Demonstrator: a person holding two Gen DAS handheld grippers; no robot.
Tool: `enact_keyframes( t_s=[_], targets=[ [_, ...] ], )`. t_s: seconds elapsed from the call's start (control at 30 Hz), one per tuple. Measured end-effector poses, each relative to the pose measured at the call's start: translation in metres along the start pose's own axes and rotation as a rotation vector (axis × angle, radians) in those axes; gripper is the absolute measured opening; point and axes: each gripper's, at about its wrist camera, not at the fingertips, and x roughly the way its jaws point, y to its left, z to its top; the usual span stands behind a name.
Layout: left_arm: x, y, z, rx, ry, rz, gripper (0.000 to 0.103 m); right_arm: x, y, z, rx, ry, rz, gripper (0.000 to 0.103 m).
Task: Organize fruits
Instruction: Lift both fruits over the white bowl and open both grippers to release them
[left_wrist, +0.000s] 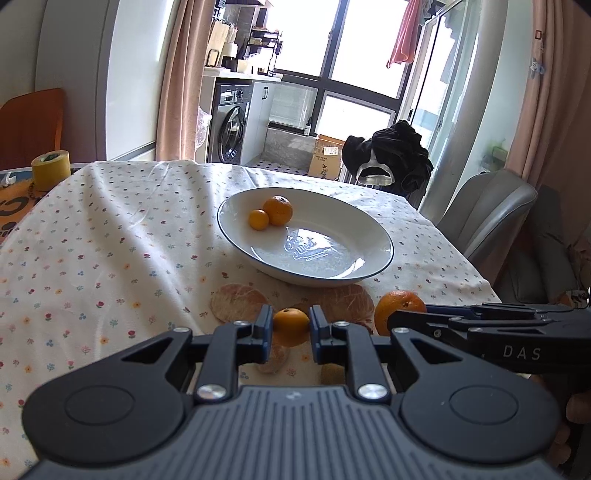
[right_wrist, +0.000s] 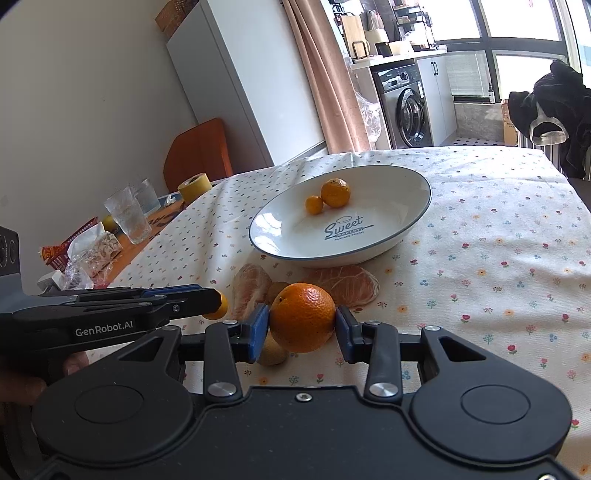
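On floral cloth (left_wrist: 110, 240), glossy oval plate (left_wrist: 369, 236)

You see a glossy glazed plate (right_wrist: 413, 221) on a matt, creased floral cloth (right_wrist: 498, 258); the orange (right_wrist: 303, 317) has dimpled, shiny skin between matt black plastic jaws.

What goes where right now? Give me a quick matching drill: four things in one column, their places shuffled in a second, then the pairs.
Things:
1. big orange
2. small orange
3. tape roll
4. fruit pair

Places:
A. in the plate
B. in the left claw
C. far left of the table, off the cloth
D. in the right claw

Pairs: 1-D, 2-B, 3-C, 4-A
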Motion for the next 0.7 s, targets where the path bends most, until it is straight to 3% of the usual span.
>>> enact_keyframes(
  t_s=[0.7],
  targets=[
    [0.023, 0.006, 0.036, 0.023, -0.024, 0.024, 0.019, 0.017, -0.008, 0.034, -0.019, -0.047, 0.014, 0.037]
  ],
)
